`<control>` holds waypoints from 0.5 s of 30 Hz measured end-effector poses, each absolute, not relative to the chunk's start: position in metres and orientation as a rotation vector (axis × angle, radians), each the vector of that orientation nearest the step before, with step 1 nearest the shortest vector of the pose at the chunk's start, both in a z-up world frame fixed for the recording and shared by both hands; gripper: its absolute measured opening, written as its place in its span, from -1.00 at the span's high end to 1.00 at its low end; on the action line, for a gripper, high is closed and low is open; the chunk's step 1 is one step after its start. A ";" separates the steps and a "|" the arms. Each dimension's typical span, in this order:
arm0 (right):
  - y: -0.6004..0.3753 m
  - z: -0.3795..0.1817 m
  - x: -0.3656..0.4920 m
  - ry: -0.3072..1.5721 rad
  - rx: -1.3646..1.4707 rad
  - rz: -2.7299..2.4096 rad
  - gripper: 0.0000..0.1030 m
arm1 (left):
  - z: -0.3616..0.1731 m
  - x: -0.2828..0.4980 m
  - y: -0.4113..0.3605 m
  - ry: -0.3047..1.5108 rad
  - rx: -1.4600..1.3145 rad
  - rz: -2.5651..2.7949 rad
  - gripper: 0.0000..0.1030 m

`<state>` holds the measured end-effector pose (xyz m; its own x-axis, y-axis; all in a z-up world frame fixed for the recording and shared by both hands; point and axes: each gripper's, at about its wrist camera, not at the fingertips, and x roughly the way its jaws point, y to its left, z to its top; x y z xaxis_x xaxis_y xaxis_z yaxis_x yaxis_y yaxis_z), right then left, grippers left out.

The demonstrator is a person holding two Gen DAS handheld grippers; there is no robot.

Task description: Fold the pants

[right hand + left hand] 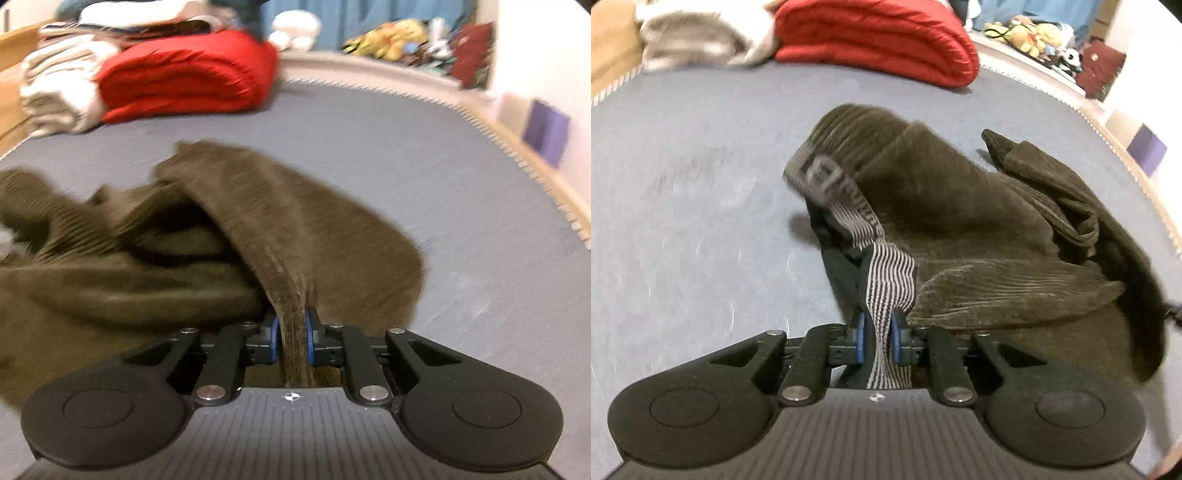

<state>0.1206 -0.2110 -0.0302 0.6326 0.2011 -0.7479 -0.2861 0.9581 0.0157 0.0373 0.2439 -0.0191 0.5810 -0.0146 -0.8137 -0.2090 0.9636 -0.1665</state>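
Dark olive-brown corduroy pants [960, 206] lie bunched on a grey-blue bed sheet [683, 184]. Their grey striped elastic waistband [886, 280] runs into my left gripper [880, 332], which is shut on it. In the right wrist view the pants [280, 221] rise in a ridge from my right gripper [291, 332], which is shut on a fold of the corduroy. The rest of the fabric is heaped to the left [110, 258]. Both views are motion-blurred.
A folded red blanket [879, 37] and pale folded linens [701, 40] sit at the far side of the bed. Stuffed toys [1034, 33] line a ledge at the back right. The stitched bed edge [517, 147] curves along the right, with a purple box [546, 129] beyond.
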 end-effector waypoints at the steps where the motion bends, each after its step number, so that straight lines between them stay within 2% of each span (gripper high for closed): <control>1: -0.208 -0.032 0.116 0.862 -0.118 0.308 0.72 | -0.019 0.036 0.242 0.960 -0.253 0.100 0.70; 3: -0.201 -0.037 0.109 0.891 -0.173 0.337 0.71 | -0.024 0.036 0.232 0.984 -0.221 0.078 0.66; 6: -0.195 -0.042 0.106 0.889 -0.229 0.343 0.70 | -0.033 0.047 0.236 1.014 -0.270 0.082 0.38; 8: -0.196 -0.042 0.111 0.881 -0.224 0.335 0.51 | -0.039 0.055 0.240 1.006 -0.334 0.077 -0.16; 9: -0.196 -0.042 0.114 0.874 -0.218 0.326 0.43 | -0.042 0.059 0.242 1.005 -0.363 0.072 -0.27; 11: -0.196 -0.041 0.119 0.852 -0.211 0.312 0.13 | -0.050 0.072 0.245 1.018 -0.397 0.043 -0.52; 13: -0.193 -0.042 0.125 0.835 -0.219 0.303 0.05 | -0.058 0.081 0.241 1.036 -0.379 0.045 -0.62; 15: -0.189 -0.046 0.131 0.826 -0.231 0.294 0.02 | -0.068 0.091 0.238 1.051 -0.355 0.056 -0.64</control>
<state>0.1311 -0.1886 -0.0456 0.6416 0.1664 -0.7488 -0.3441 0.9349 -0.0870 0.0913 0.2381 -0.0681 0.5006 -0.1229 -0.8569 -0.2139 0.9416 -0.2600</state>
